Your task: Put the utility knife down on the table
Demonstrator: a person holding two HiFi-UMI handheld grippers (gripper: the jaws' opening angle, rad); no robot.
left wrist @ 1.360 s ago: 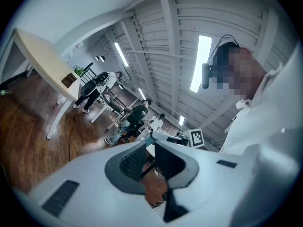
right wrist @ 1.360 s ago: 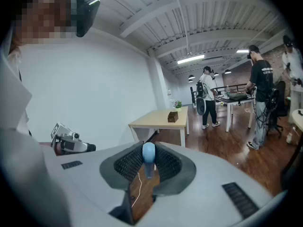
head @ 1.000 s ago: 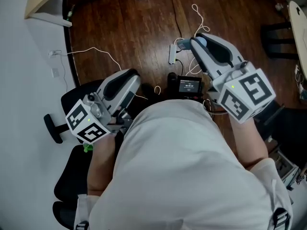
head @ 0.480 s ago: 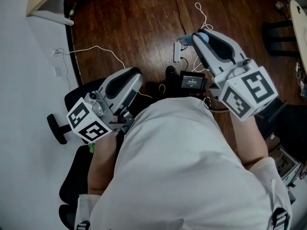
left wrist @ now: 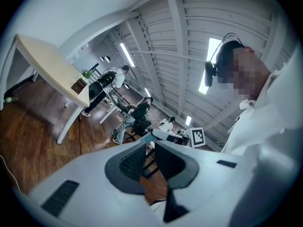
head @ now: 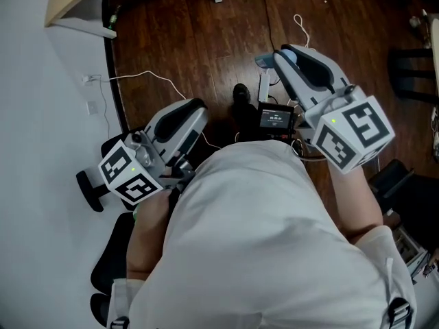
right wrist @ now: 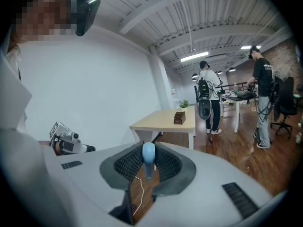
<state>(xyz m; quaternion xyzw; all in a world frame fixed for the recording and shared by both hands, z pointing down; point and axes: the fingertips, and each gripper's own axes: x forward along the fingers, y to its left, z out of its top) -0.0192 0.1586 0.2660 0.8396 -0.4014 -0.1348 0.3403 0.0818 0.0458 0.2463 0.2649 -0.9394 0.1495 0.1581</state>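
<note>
One tool, the right [right wrist: 148, 163], is clamped on the pale-blue utility knife [right wrist: 148, 151] and holds it above the wooden floor [head: 192, 40], well apart from the counter [right wrist: 165, 119]. The grip probably stays firm because no surface lies beneath the knife. The left tool [left wrist: 152, 138], likewise away from the counter, has its jaws narrowly apart and empty.

Two tools: left tool [head: 194, 108], right tool [head: 282, 55]. One light-blue utility knife [right wrist: 148, 154]. One pale table [right wrist: 165, 119], one brown box [right wrist: 179, 117]. Two standing people [right wrist: 207, 96], [right wrist: 262, 91]. One lit screen [head: 273, 118] on the floor [head: 178, 40].
</note>
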